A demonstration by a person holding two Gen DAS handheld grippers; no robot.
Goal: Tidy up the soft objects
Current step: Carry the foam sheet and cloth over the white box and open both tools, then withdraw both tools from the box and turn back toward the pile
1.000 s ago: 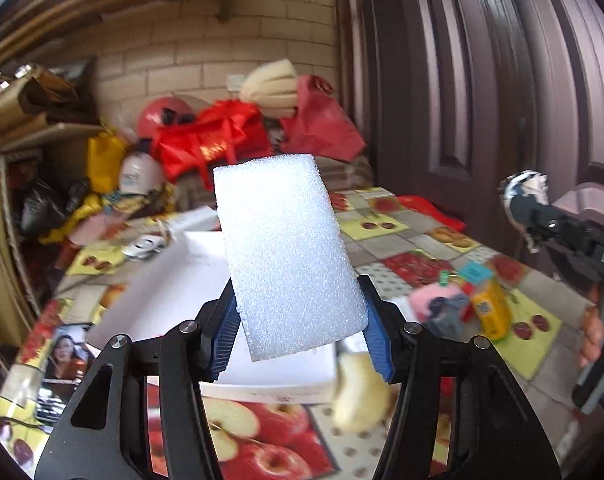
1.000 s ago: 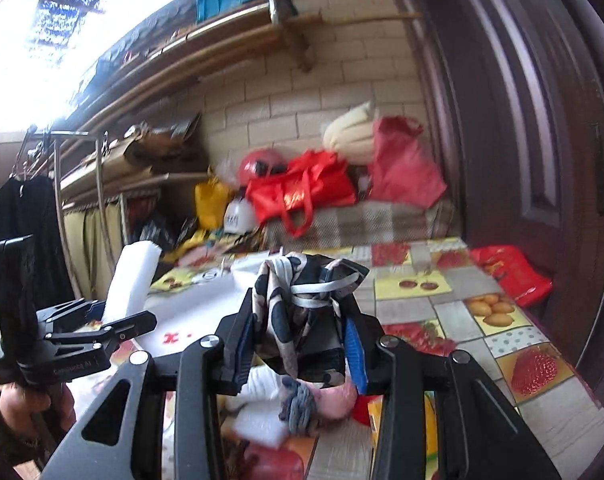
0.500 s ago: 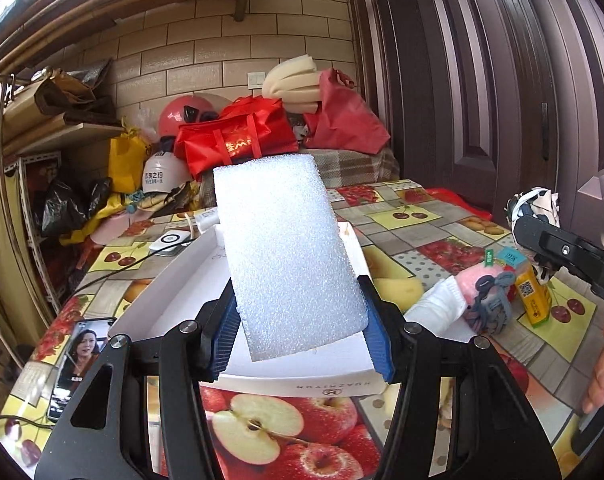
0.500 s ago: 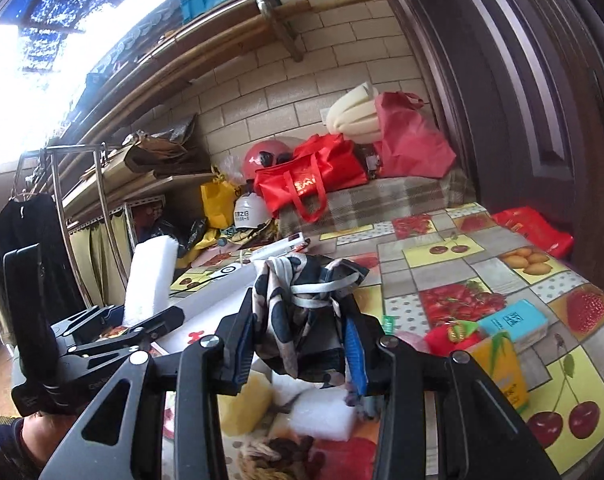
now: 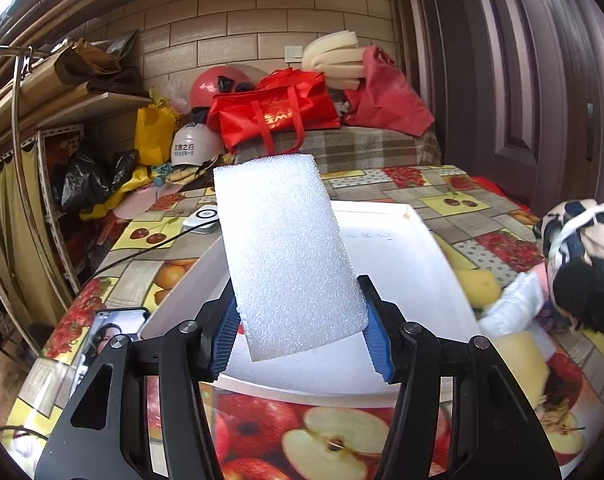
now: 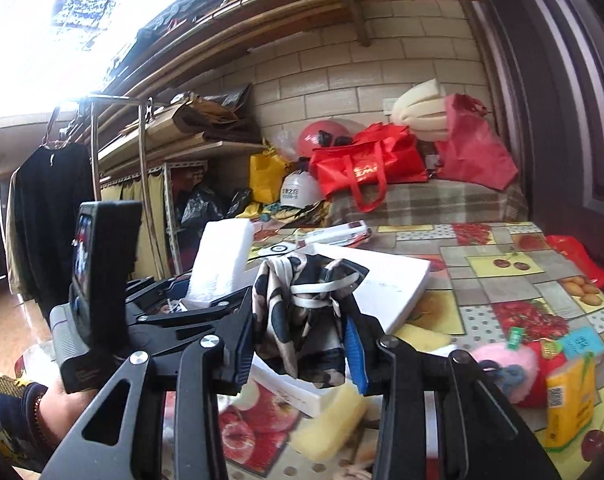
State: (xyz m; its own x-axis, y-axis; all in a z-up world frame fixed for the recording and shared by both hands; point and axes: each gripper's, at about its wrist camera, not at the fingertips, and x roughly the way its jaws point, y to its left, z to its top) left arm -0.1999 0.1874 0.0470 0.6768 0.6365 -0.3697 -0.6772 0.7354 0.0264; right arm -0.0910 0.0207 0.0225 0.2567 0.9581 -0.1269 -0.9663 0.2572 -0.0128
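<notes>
My left gripper (image 5: 300,336) is shut on a white foam block (image 5: 286,248) and holds it upright over the near part of a white shallow box (image 5: 430,272). My right gripper (image 6: 300,350) is shut on a bunched black-and-cream patterned cloth (image 6: 302,320), held above the table to the right of the box (image 6: 386,280). The cloth also shows at the right edge of the left wrist view (image 5: 578,232). The foam block and left gripper show in the right wrist view (image 6: 222,260). Yellow sponges (image 6: 330,424) and a pink soft toy (image 6: 510,364) lie on the table.
A fruit-pattern tablecloth (image 5: 342,440) covers the table. A phone (image 5: 110,332) lies at its left edge, a white round device (image 5: 202,220) with a cable behind. A yellow pack (image 6: 568,400) stands at right. Red bags (image 5: 274,120) and helmets are piled behind, a dark door at right.
Both grippers have swung left and come lower toward the table, still holding the foam block and the cloth. The white box now lies right under the foam block.
</notes>
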